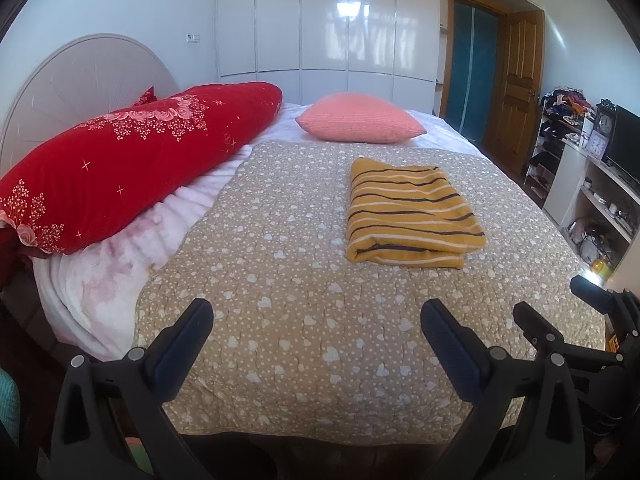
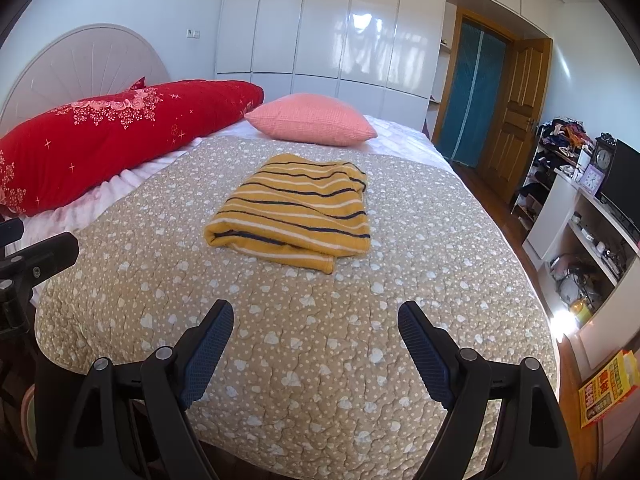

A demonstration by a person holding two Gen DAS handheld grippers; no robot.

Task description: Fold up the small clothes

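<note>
Garment: a mustard knit top [image 2: 292, 216], striped white and navy, was folded into a soft rectangle.
Bed: a quilted beige coverlet [image 2: 320, 360], heart-printed.
Left tool [image 1: 316, 316]: spread wide, empty.
Right tool [image 2: 316, 320]: spread wide, empty.

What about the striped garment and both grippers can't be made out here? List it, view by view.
- Striped garment: which kind of garment it is stays unclear in both views; its own folds hide collar and sleeves.
- Left gripper: handle and hand cut off by the left wrist view's bottom edge.
- Right gripper: the same in the right wrist view.
- Clock: hands too small to read.
</note>
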